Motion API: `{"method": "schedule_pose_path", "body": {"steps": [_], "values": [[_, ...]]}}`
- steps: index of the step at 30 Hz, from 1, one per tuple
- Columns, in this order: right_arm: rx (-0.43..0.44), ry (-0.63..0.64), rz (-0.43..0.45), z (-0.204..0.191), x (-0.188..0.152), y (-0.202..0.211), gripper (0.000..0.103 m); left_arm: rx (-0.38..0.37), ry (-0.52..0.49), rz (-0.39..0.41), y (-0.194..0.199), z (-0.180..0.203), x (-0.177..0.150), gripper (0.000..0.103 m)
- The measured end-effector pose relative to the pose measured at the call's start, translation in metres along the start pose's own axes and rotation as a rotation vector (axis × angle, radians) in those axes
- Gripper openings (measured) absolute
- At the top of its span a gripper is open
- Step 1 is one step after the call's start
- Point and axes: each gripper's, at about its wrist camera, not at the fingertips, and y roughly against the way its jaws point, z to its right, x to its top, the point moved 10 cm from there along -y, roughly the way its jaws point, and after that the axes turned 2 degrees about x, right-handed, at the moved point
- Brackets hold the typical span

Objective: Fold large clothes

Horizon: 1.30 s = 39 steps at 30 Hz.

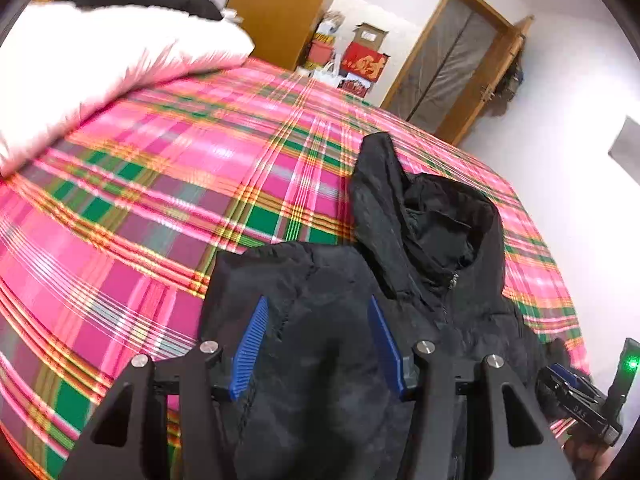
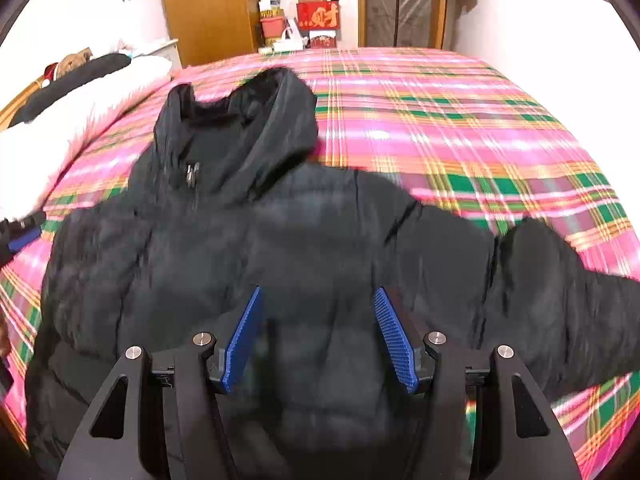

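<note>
Both grippers' fingers apart | left gripper (image 1: pixel 318 312) over black jacket (image 1: pixel 332 280) | right gripper (image 2: pixel 318 304) likewise; contact unclear

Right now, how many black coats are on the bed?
2. One black puffer jacket lies spread on the plaid bedspread, right under both grippers. Another dark coat lies at the head of the bed on the white bedding. More may be hidden.
</note>
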Motion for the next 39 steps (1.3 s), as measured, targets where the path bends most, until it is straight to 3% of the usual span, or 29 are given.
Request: {"method": "schedule_pose_path", "body": {"steps": [3, 6, 13, 16, 20, 23, 26, 30, 34, 39], "values": [[-0.005, -0.006, -0.052, 0.006, 0.005, -0.028, 0.058, 0.003, 0.024, -0.07, -0.023, -0.006, -0.008, 0.053], [0.013, -0.035, -0.129, 0.015, -0.013, -0.059, 0.054, 0.039, -0.035, -0.11, -0.041, -0.004, -0.017, 0.053], [0.021, -0.038, -0.152, 0.021, -0.024, -0.07, 0.054, 0.058, -0.075, -0.12, -0.058, -0.005, -0.029, 0.055], [0.007, -0.061, -0.171, 0.023, -0.02, -0.055, 0.054, 0.065, -0.074, -0.117, -0.047, -0.003, -0.026, 0.054], [0.015, -0.026, -0.069, 0.014, -0.014, -0.001, 0.054, 0.057, -0.102, -0.089, -0.008, 0.012, -0.03, 0.053], [0.042, -0.019, -0.04, 0.005, -0.029, 0.02, 0.054, 0.045, -0.17, -0.072, 0.02, 0.031, -0.049, 0.053], [0.041, 0.005, -0.071, -0.001, -0.047, 0.01, 0.054, 0.041, -0.222, -0.112, 0.018, 0.047, -0.073, 0.053], [0.024, -0.004, -0.175, 0.005, -0.073, -0.025, 0.054, 0.077, -0.261, -0.247, -0.014, 0.051, -0.109, 0.053], [0.035, 0.001, -0.169, 0.007, -0.073, -0.032, 0.056, 0.133, -0.343, -0.25, -0.019, 0.058, -0.108, 0.053], [0.089, -0.093, -0.124, 0.011, -0.07, -0.005, 0.056, 0.084, -0.283, -0.23, -0.008, 0.066, -0.101, 0.053]]}}
